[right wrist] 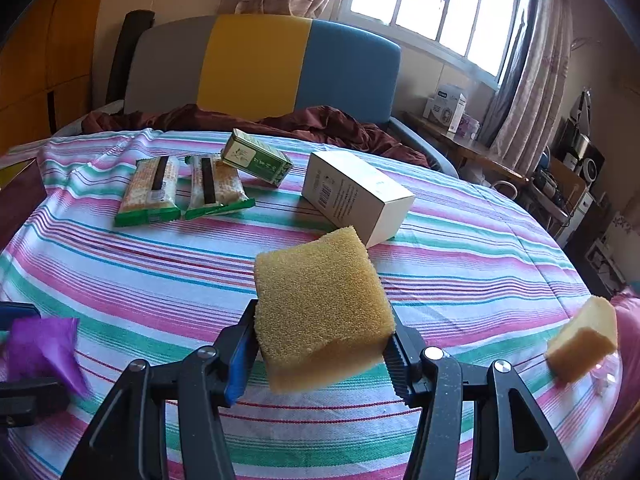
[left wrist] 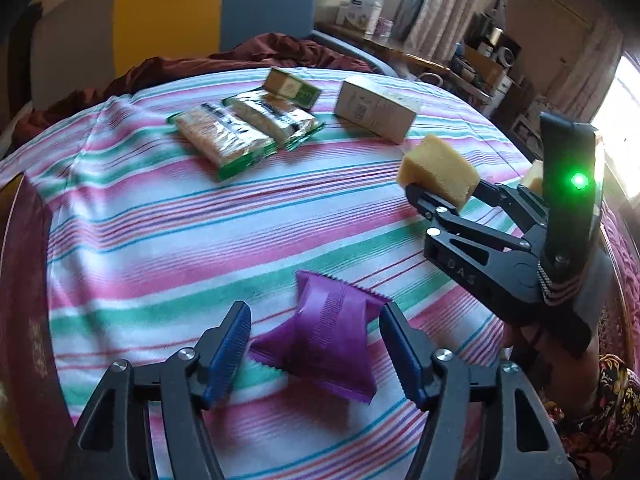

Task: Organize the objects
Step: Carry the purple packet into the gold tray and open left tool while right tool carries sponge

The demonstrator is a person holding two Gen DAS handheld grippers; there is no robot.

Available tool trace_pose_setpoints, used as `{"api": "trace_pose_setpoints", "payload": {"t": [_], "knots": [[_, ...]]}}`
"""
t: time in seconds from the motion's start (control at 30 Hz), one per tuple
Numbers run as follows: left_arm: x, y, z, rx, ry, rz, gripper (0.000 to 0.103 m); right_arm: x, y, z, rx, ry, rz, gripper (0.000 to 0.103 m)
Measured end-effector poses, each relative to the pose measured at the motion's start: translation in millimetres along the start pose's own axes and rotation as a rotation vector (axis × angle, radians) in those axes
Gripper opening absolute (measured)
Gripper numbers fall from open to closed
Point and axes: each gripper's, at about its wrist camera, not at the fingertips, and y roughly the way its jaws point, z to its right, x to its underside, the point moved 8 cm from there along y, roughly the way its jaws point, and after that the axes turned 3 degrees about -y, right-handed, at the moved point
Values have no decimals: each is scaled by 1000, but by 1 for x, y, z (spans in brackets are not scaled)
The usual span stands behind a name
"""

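Observation:
My left gripper (left wrist: 316,354) points down at the striped cloth (left wrist: 180,240) and stands open. A purple snack packet (left wrist: 324,336) lies crumpled on the cloth between its blue pads, with a gap on the left side. The same packet (right wrist: 40,344) shows at the left edge of the right wrist view. My right gripper (right wrist: 322,346) is shut on a yellow sponge block (right wrist: 320,304) and holds it above the cloth. In the left wrist view that gripper (left wrist: 440,196) and its sponge (left wrist: 438,172) are at the right. A second yellow sponge (right wrist: 582,344) lies near the cloth's right edge.
Two green-edged snack packs (right wrist: 146,192) (right wrist: 216,190), a small green box (right wrist: 256,162) and a white carton (right wrist: 356,196) lie on the far half of the cloth. Behind them are a maroon blanket (right wrist: 320,124) and a grey, yellow and blue headboard (right wrist: 256,64). A cluttered desk (right wrist: 460,140) runs along the right.

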Motion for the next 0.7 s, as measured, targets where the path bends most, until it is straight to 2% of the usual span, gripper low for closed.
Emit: {"api": "trace_pose_setpoints", "payload": {"t": [0.03, 0.07, 0.1, 0.17, 0.23, 0.43, 0.7], "knots": [[-1, 2, 1, -8, 15, 8, 63, 0, 0, 1, 2, 5, -1, 57], [-1, 3, 1, -16, 21, 14, 50, 1, 1, 2, 3, 10, -1, 57], [-1, 2, 1, -21, 31, 20, 45, 1, 1, 2, 3, 14, -2, 57], [1, 2, 3, -22, 66, 28, 41, 2, 1, 4, 4, 21, -4, 57], [3, -1, 4, -10, 71, 32, 40, 2, 0, 5, 5, 25, -3, 57], [6, -27, -9, 108, -67, 56, 39, 1, -7, 5, -7, 45, 4, 57], [-1, -81, -41, 131, -150, 164, 39, -1, -20, -12, -63, 68, -1, 57]]}}
